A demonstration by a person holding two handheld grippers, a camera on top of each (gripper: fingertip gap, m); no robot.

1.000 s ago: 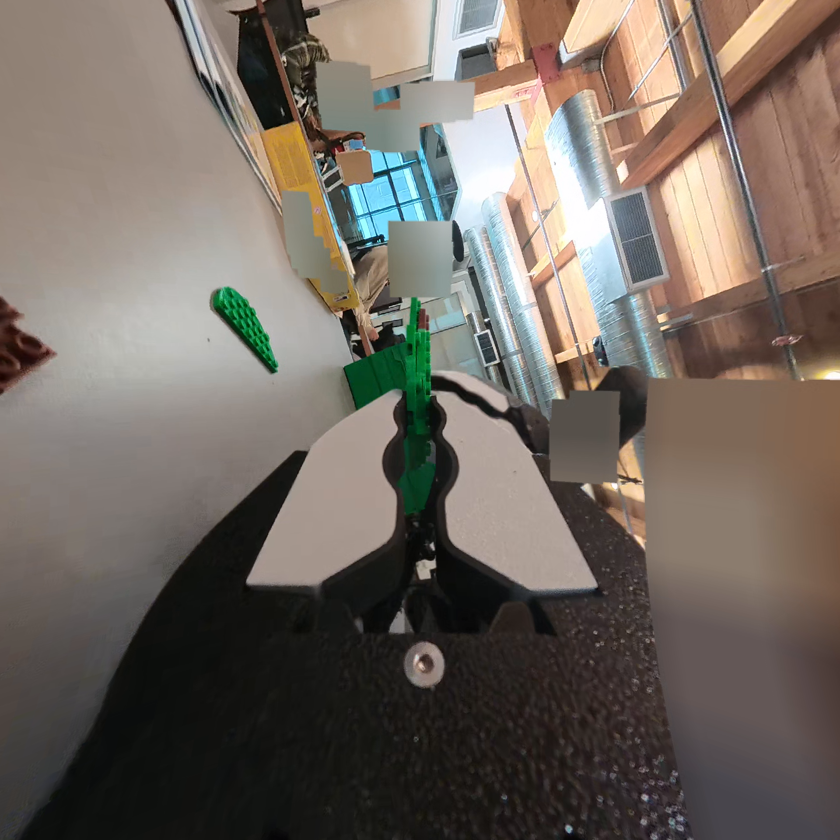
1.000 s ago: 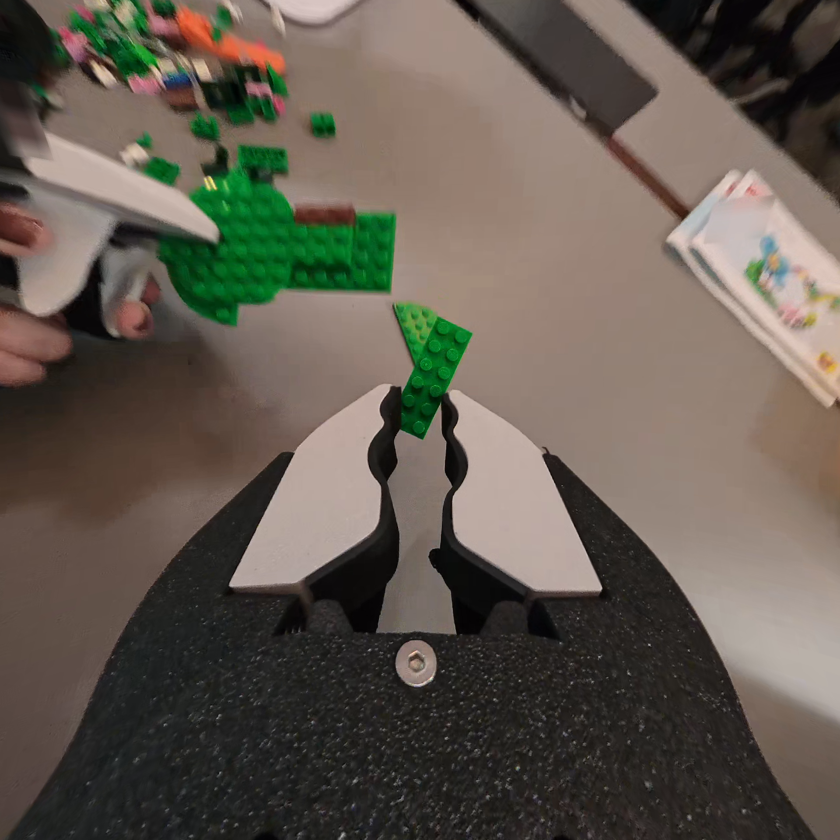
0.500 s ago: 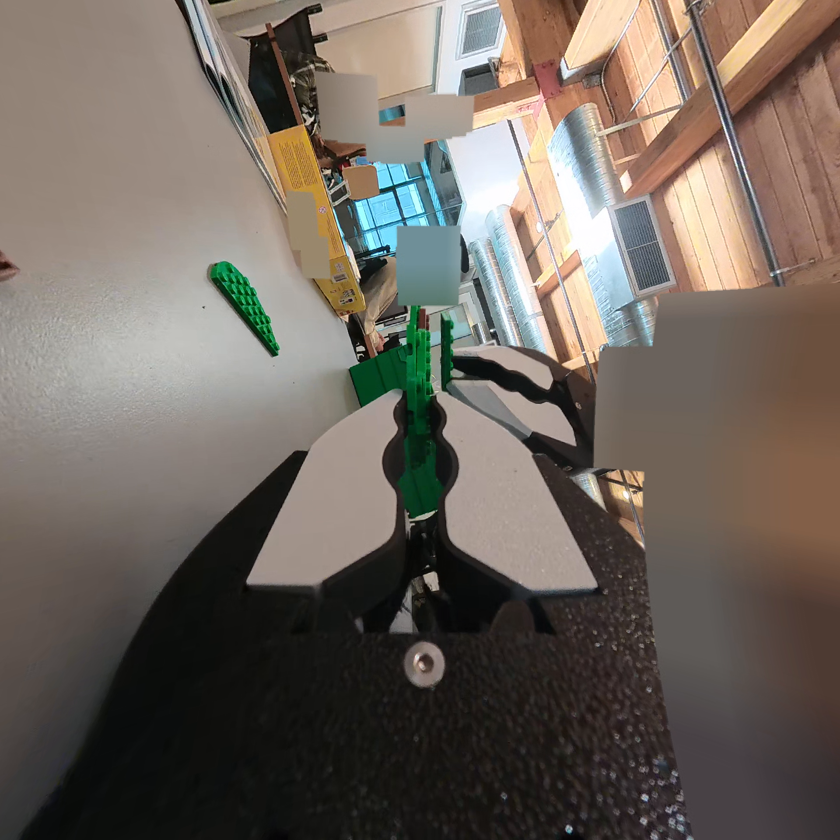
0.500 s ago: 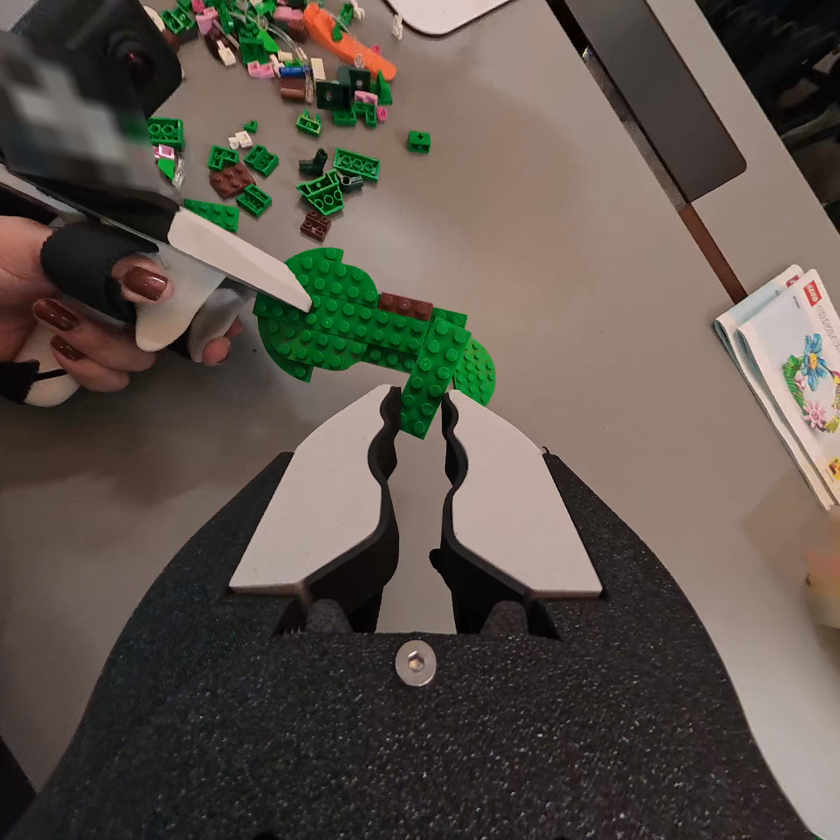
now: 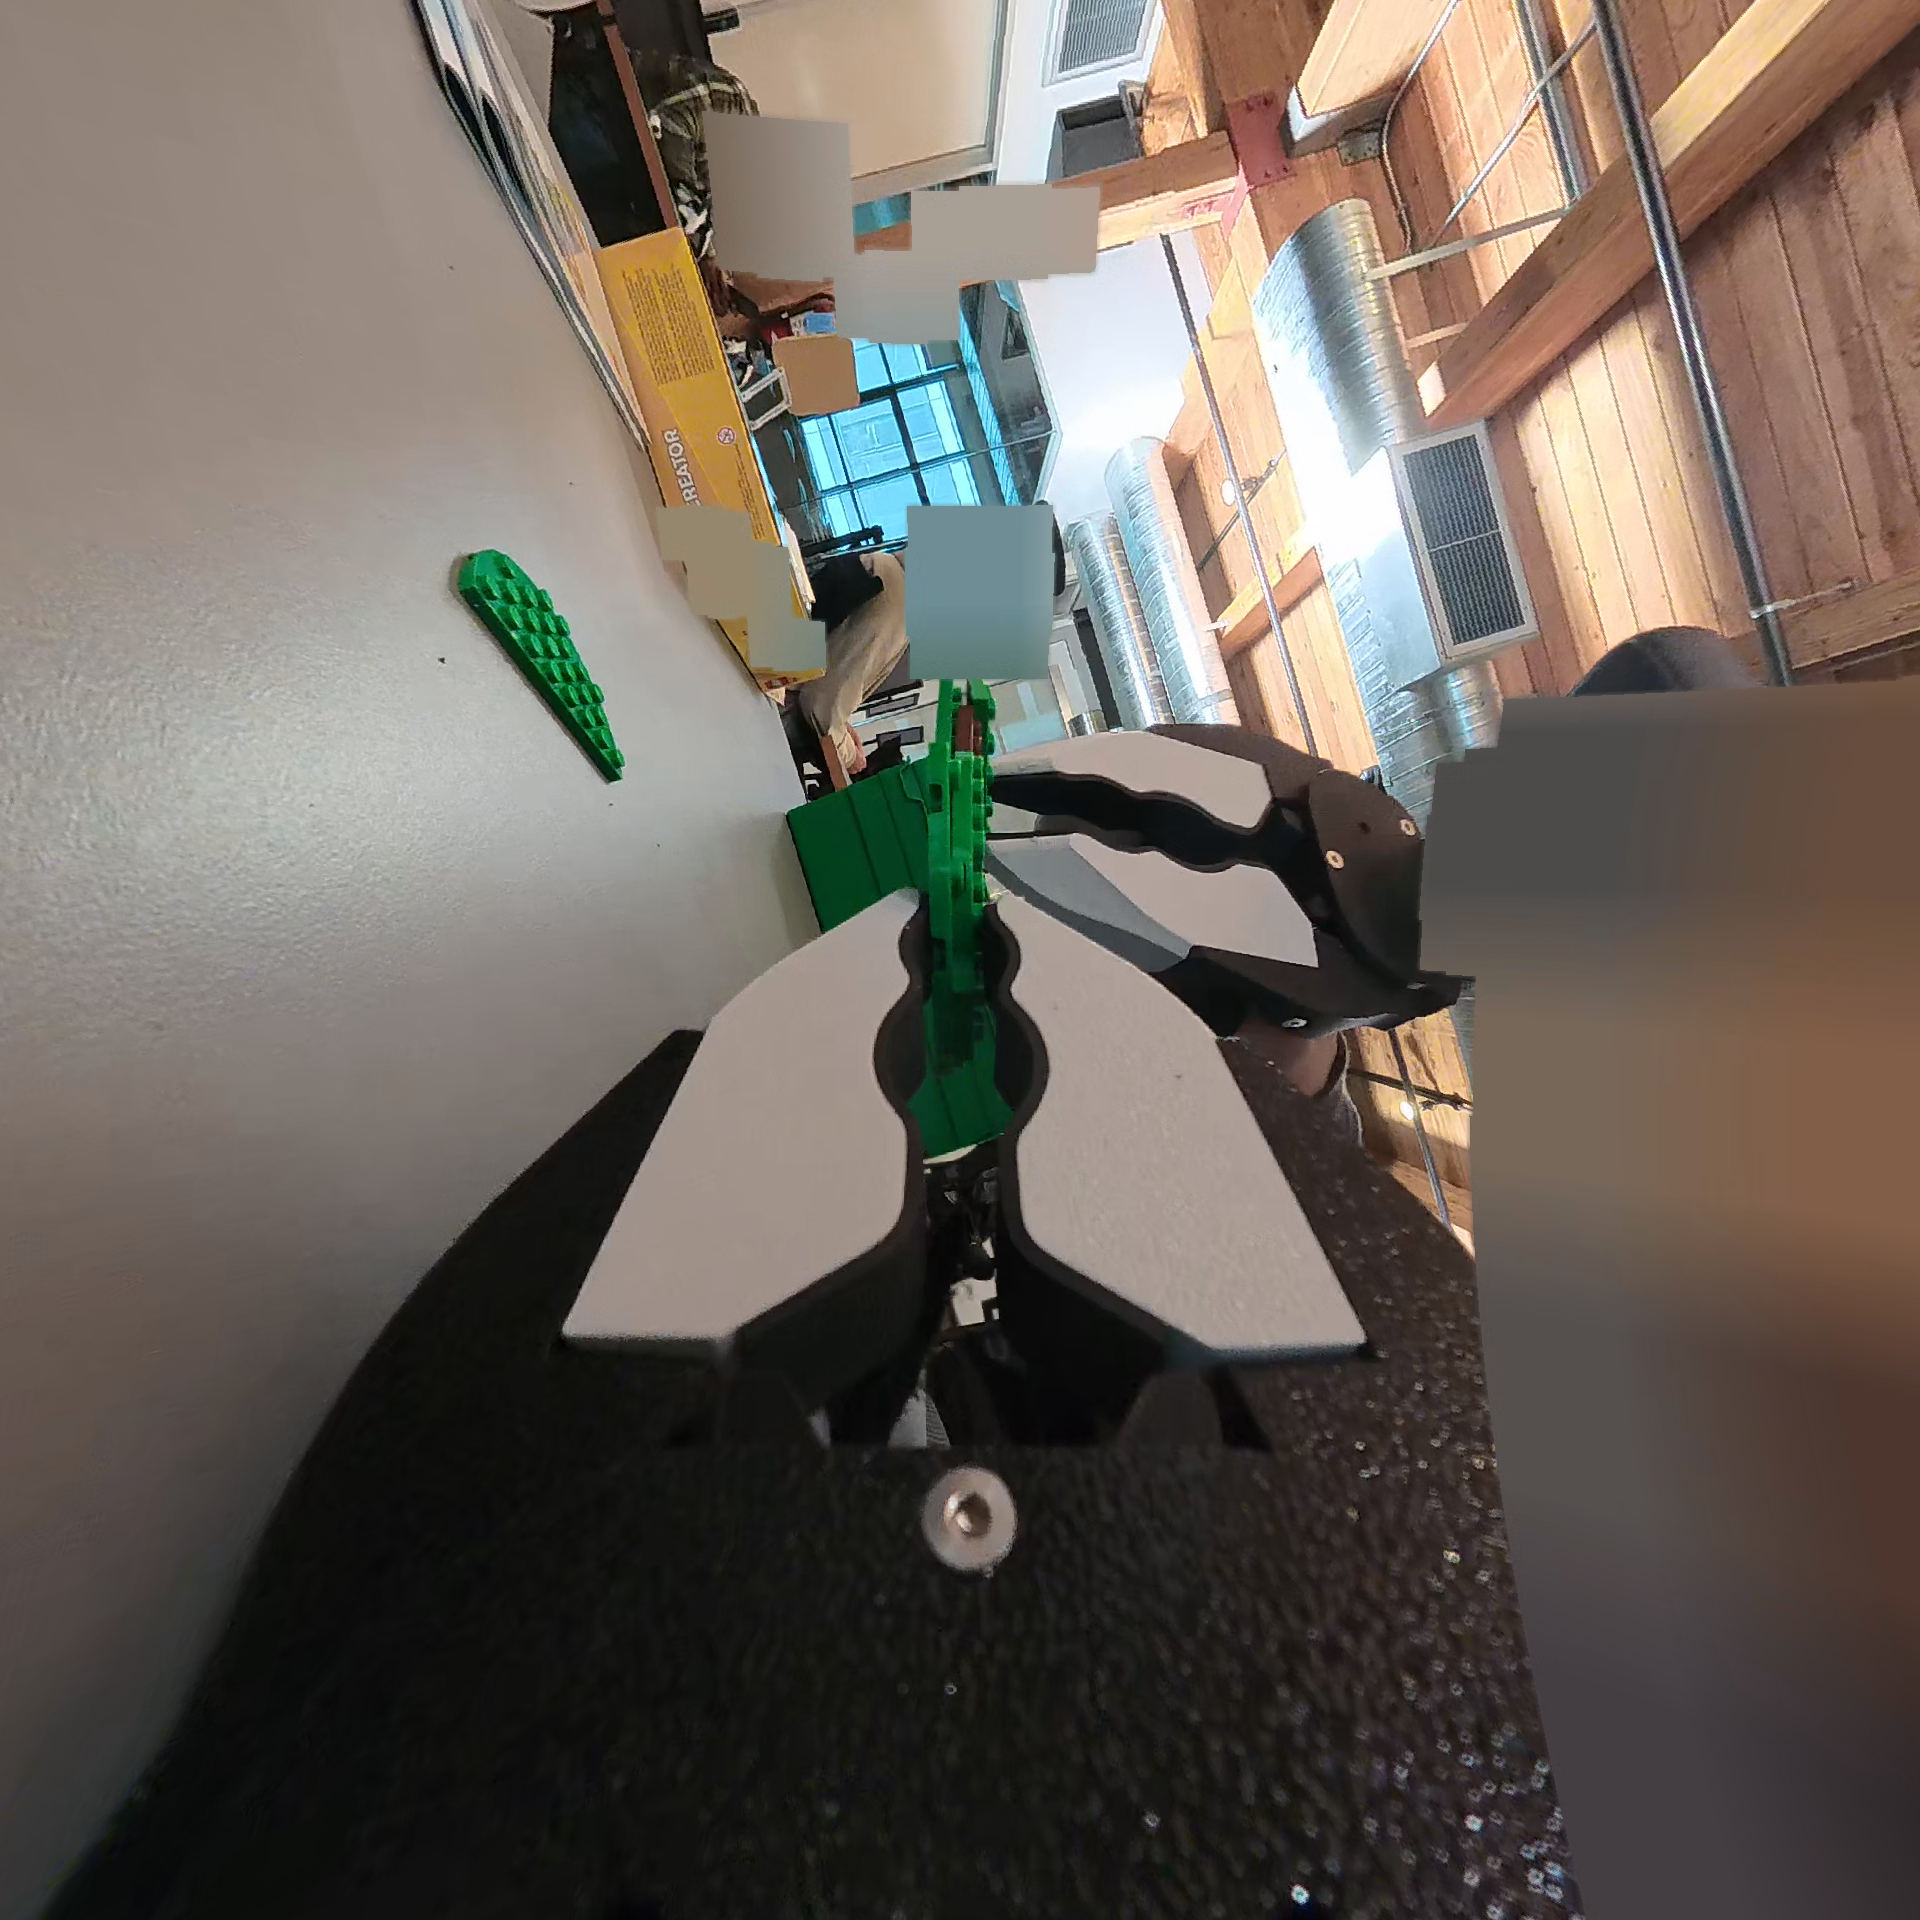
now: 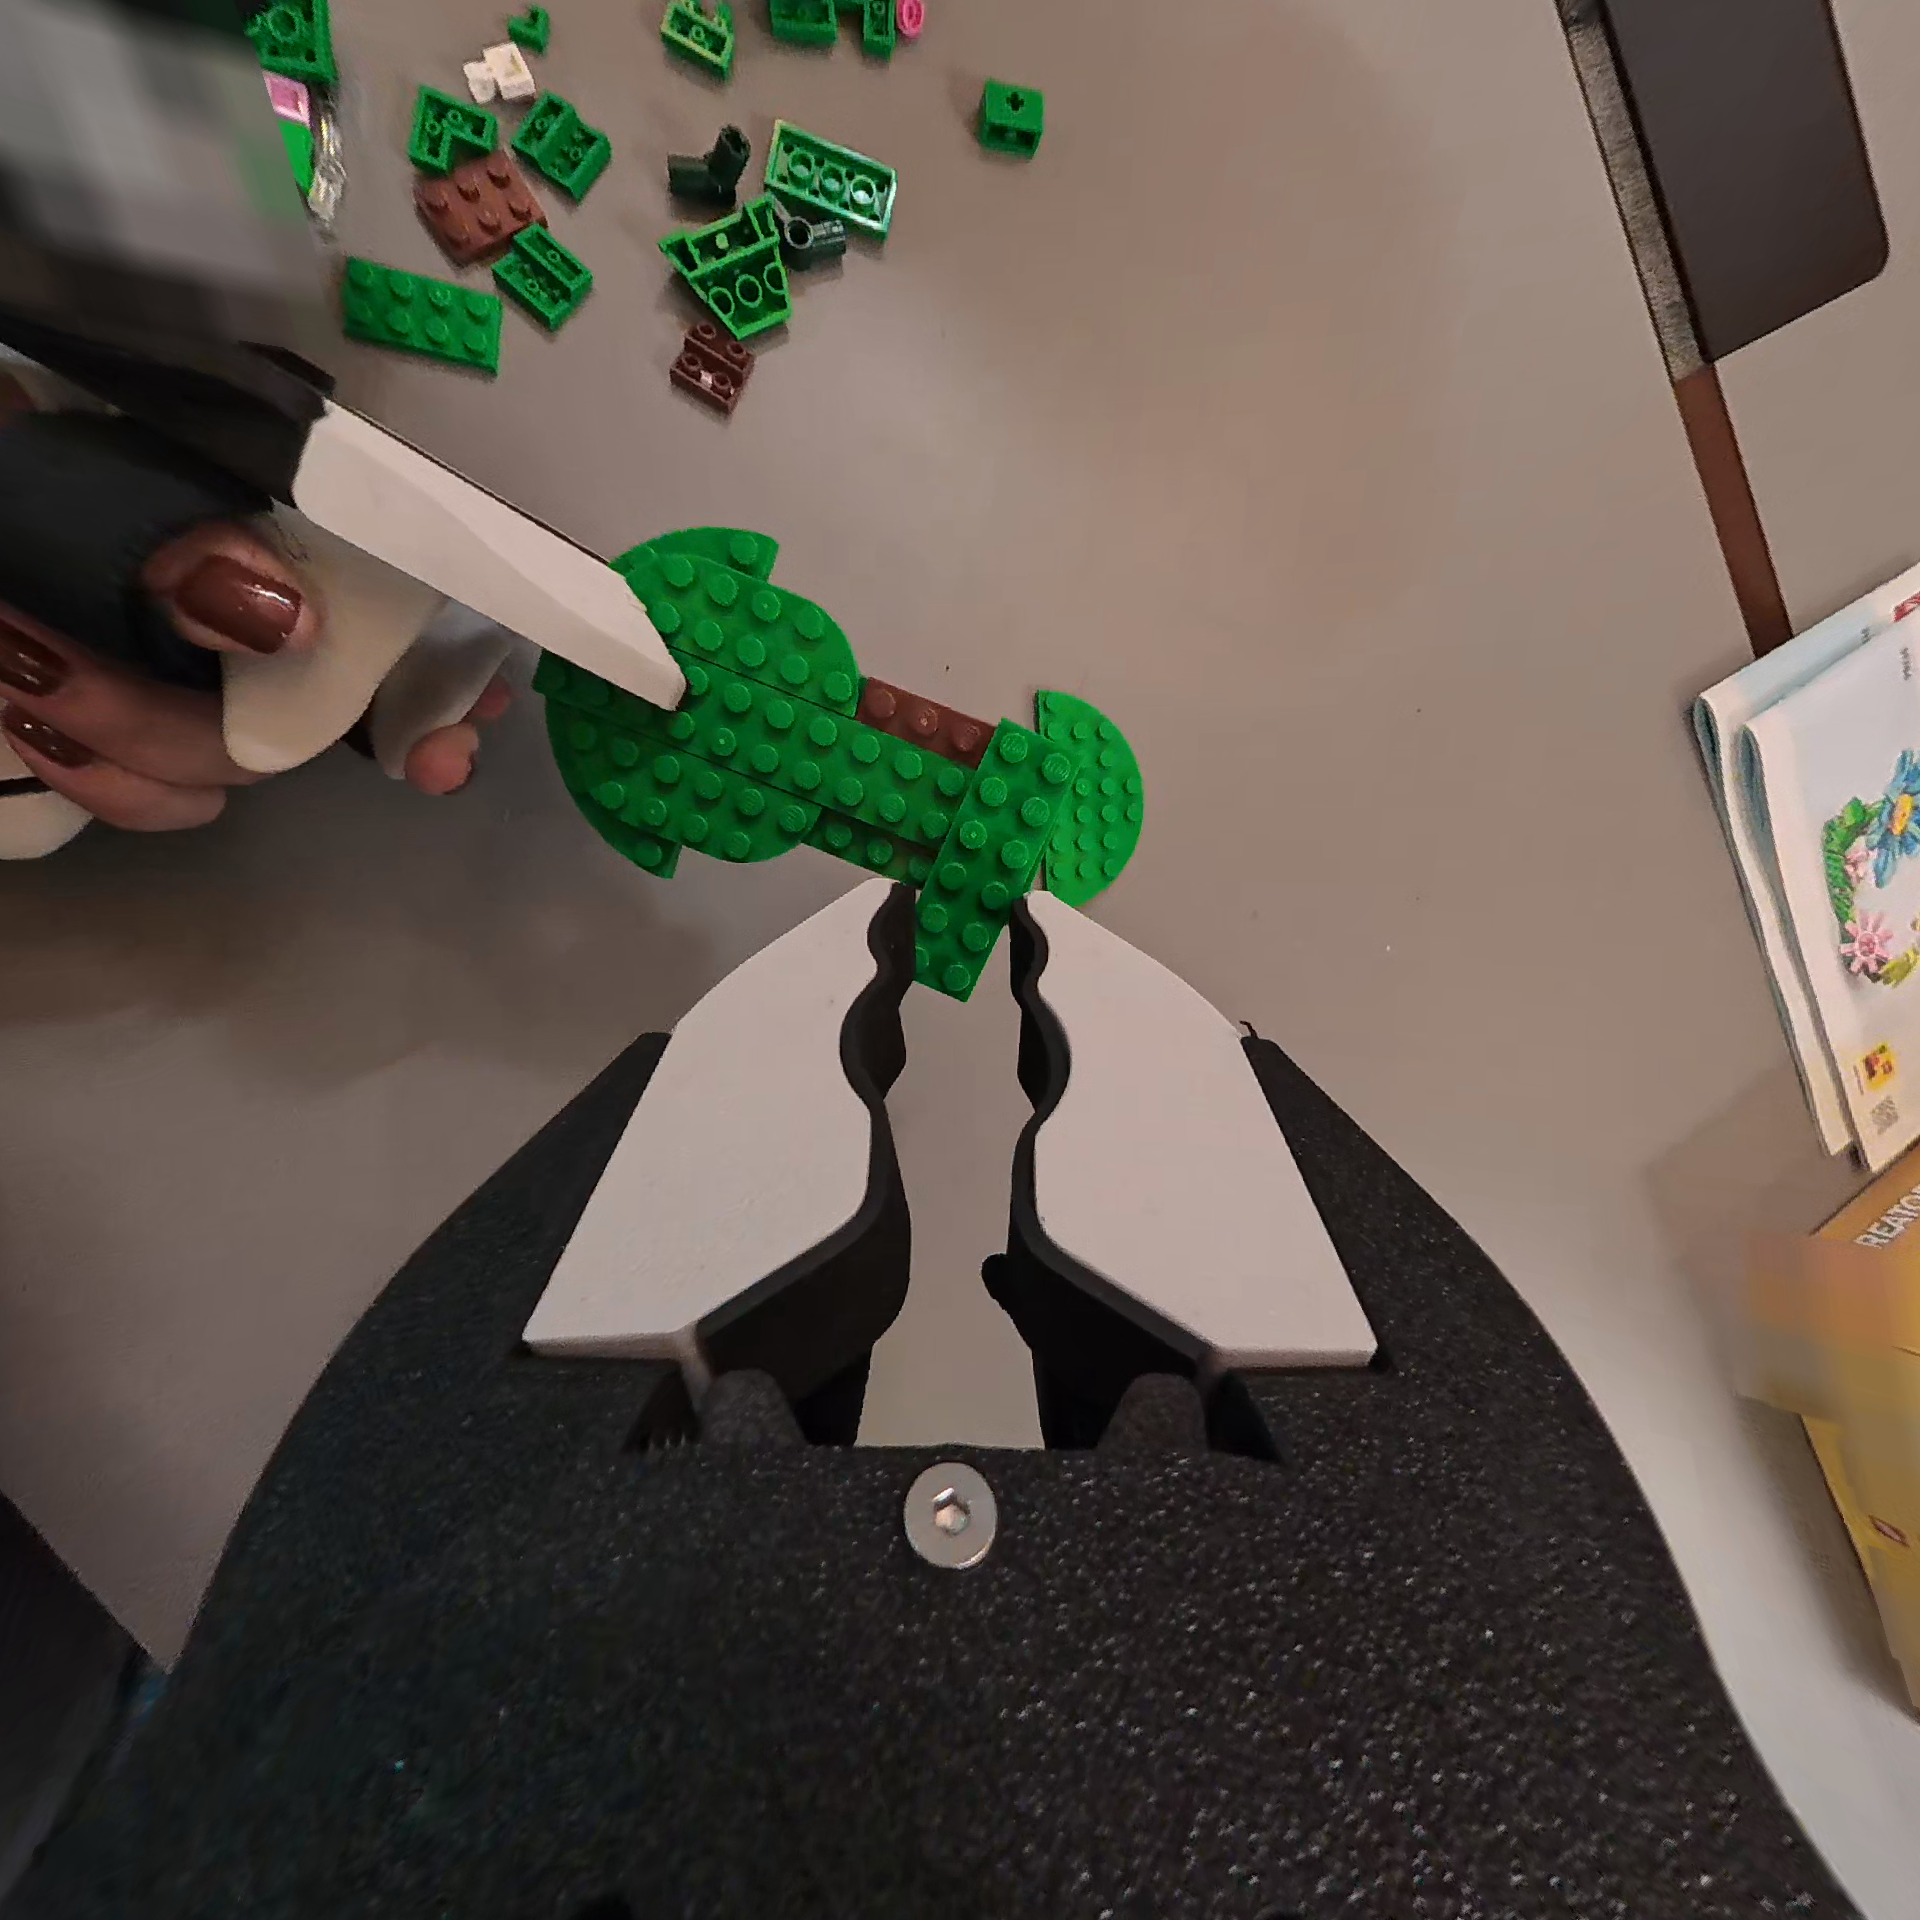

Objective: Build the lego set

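Observation:
My left gripper [image 5: 956, 904] is shut on a green plate assembly [image 5: 951, 997], seen edge-on, and holds it above the grey table [image 5: 260, 831]. In the right wrist view the assembly [image 6: 748, 748] is flat and studded, with a brown plate [image 6: 925, 717] on it, and one left finger [image 6: 488, 592] clamps its left end. My right gripper [image 6: 954, 902] is shut on a green 2x6 plate [image 6: 987, 862] laid across the assembly's right end. The right gripper [image 5: 1003, 816] also meets the assembly in the left wrist view. A green rounded plate [image 6: 1101, 800] shows just beyond; whether it is joined I cannot tell.
Loose green, brown and white bricks [image 6: 727, 208] lie on the table behind the assembly. Instruction booklets [image 6: 1829, 883] and a yellow box [image 6: 1870, 1403] sit at the right edge. A green wedge plate [image 5: 540, 665] lies alone on the table. A person's hand [image 6: 156, 675] holds the left gripper. Across from one pair of fingers to the other is roughly 6 cm.
The assembly and my right gripper have come together: the 2x6 plate, clear of it a second ago, now lies over its right end. Both grips are unchanged.

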